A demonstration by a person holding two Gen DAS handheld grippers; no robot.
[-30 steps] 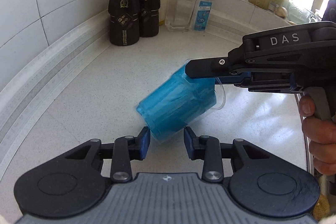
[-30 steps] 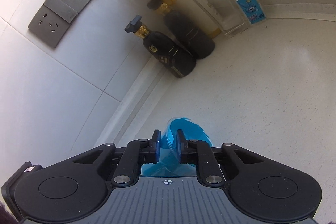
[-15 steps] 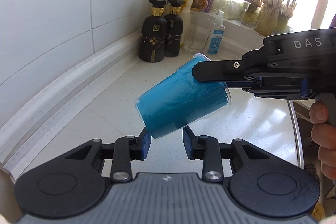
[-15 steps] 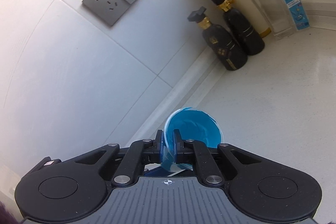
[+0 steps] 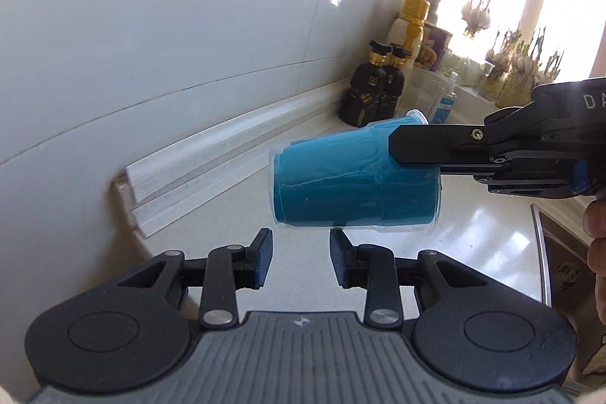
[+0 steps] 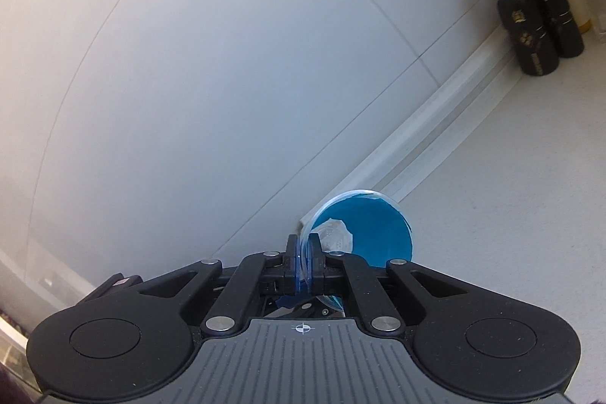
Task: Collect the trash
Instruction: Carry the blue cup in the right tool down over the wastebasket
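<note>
A clear plastic cup with a blue lining (image 5: 352,177) hangs on its side in the air above the white counter (image 5: 473,237). My right gripper (image 6: 303,254) is shut on the cup's rim; the cup's blue inside (image 6: 371,233) shows just past its fingers. In the left wrist view the right gripper (image 5: 428,146) comes in from the right and holds the cup near its mouth. My left gripper (image 5: 299,248) is open and empty, just below and in front of the cup's base, apart from it.
Two black bottles (image 5: 373,89) stand by the tiled wall (image 5: 151,25), with a yellow-capped bottle (image 5: 411,21) and a small spray bottle (image 5: 445,101) behind. Garlic and plants (image 5: 519,63) sit on the window sill. A sink edge (image 5: 545,252) lies at right.
The right gripper has lifted the cup off the counter and carried it left, turning it more level. The left gripper has risen with it and stays open.
</note>
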